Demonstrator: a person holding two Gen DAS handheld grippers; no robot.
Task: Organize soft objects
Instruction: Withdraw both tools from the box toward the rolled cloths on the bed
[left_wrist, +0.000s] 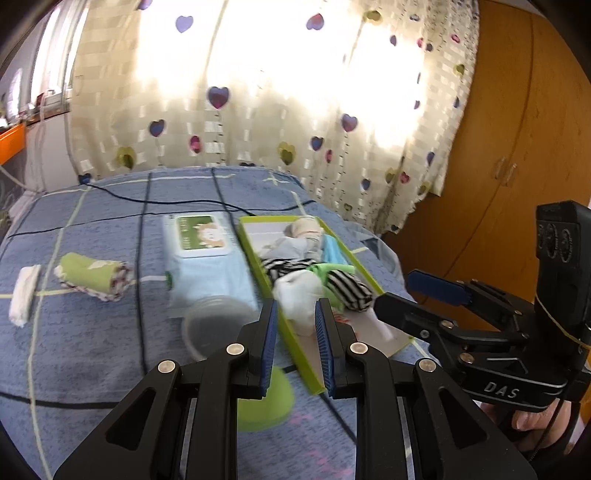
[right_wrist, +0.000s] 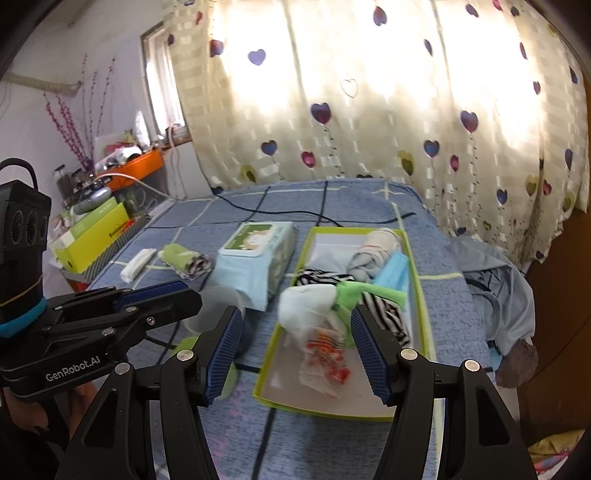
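left claw (left_wrist: 295, 332): jaws apart with nothing between the pads, hanging over the near end of the tray (left_wrist: 295, 347), so it's carrying zip.

right claw (right_wrist: 295, 350): jaws spread wide and empty too, hovering above the tray's near half. Also visible in the left view at 3 o'clock.

tray contents: white sock (right_wrist: 306, 306), striped sock (right_wrist: 388, 314), green strip (right_wrist: 354, 291), blue mask (right_wrist: 395, 269), a grey roll (right_wrist: 369, 251) at the 12 o'clock end, plus a plastic packet (right_wrist: 325, 362) near 6 o'clock. All piled loosely, overlapping each other.

still outside: green roll (left_wrist: 96, 275) and white roll (left_wrist: 24, 295) on the bed (left_wrist: 92, 350) at about 9 o'clock from the tray, with the wipes pack (left_wrist: 203, 251) sitting between them and the tray.

snag risk: the black cable (left_wrist: 166, 201) runs across the bed behind the wipes. A low reach toward the rolls could hook it and drag stuff.

knock risk: clear cup (left_wrist: 218, 325) and green lid (left_wrist: 266, 398) sit right by the left claw, at the tray's 9 o'clock edge. Swinging left from here probably tips the cup.

unroll risk: a grab by one loose end likely unravels the green roll.

crowding: tray's already stacked, so more stuff may spill over the low rim.
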